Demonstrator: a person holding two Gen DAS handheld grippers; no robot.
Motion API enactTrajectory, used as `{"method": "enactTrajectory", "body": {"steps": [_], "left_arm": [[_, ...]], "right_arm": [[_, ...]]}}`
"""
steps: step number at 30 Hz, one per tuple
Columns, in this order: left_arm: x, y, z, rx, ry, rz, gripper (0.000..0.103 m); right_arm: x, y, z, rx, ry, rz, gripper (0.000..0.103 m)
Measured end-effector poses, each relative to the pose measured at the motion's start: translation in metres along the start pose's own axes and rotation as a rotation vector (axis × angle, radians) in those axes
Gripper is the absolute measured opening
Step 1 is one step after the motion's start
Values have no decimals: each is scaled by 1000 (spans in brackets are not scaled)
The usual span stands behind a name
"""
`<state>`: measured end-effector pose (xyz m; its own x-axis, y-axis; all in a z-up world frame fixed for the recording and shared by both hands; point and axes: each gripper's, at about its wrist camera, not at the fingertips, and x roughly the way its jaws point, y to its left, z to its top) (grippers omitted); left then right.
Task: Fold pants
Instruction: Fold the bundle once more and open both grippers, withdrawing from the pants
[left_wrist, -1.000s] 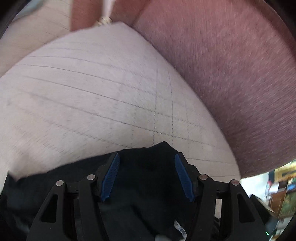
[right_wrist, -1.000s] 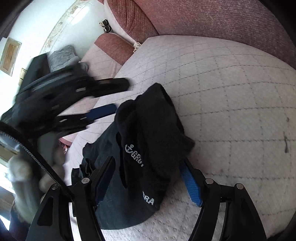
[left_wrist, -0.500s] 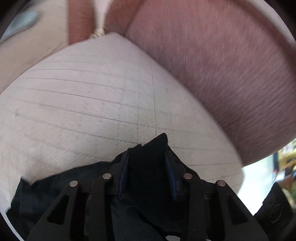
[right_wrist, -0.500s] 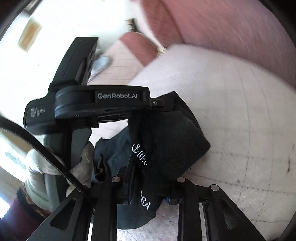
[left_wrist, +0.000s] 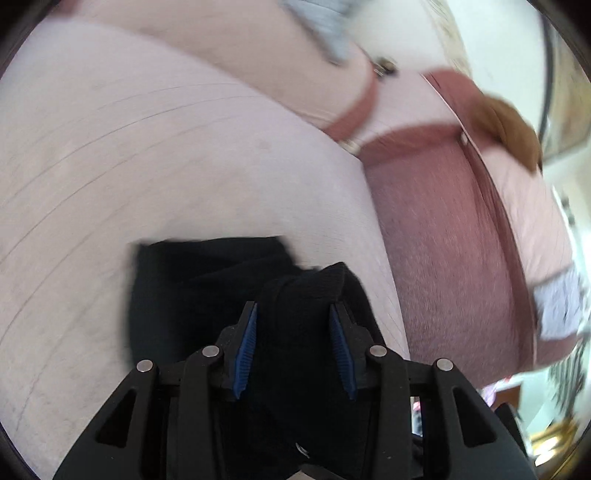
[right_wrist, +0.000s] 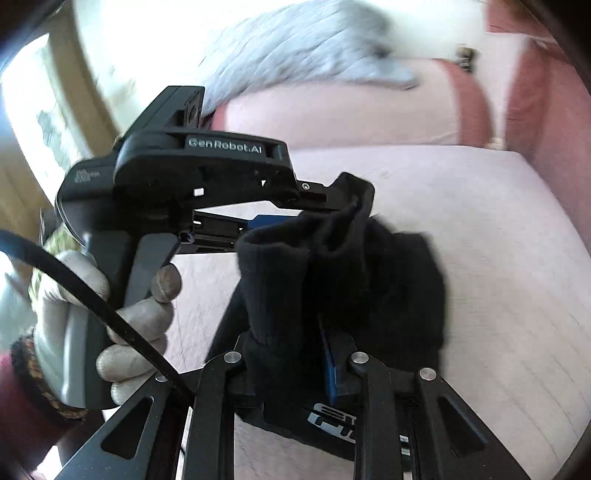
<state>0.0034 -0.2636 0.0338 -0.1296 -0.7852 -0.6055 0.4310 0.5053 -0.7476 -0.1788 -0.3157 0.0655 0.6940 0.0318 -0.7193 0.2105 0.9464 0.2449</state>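
The black pants (left_wrist: 207, 280) hang bunched over the cream quilted sofa seat (left_wrist: 147, 166). In the left wrist view my left gripper (left_wrist: 293, 325) is shut on a thick fold of them, with the blue pads pressing on both sides. In the right wrist view my right gripper (right_wrist: 291, 358) is shut on another black fold; its left pad is hidden by cloth. The pants (right_wrist: 391, 280) drape from both grips. The left gripper (right_wrist: 334, 201) shows there too, clamped on the upper edge of the cloth, close above the right one.
A gloved hand (right_wrist: 74, 306) holds the left gripper's handle, and a black cable (right_wrist: 74, 284) crosses it. A grey garment (right_wrist: 314, 48) lies on the neighbouring cushion. The red-brown sofa back (left_wrist: 443, 258) rises to the right, with a brown cushion (left_wrist: 513, 125) above it.
Both grippers closed on the black pants and swung sideways with them, rolling as they went. The pants came up off the seat, and the left gripper now sits just above the right.
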Motion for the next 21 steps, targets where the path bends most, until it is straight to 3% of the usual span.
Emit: {"method": "enactTrajectory", "body": {"steps": [3,5,8,12,17,21], "left_arm": [[-20,35,-1,-93,-41,-14,39],[-32,57,0,-167,-52,-77,52],[-53,84,-2,-239,-93,-128,55],[-79,96,-10,-292,-152,-123,55],[-88,52,-18,-170,-148,-85,56],[-61,11,-24,-71,-97,-15,60]], "right_arm": [[25,29,-5,-88,54,11,33],[38,42,-6,-127,89,30,55],[37,58,-14,-169,97,39,74],[15,62,-27,-177,89,55,75],[-19,36,-35,-125,73,98,76],[-44,28,-43,-79,57,91,77]]}}
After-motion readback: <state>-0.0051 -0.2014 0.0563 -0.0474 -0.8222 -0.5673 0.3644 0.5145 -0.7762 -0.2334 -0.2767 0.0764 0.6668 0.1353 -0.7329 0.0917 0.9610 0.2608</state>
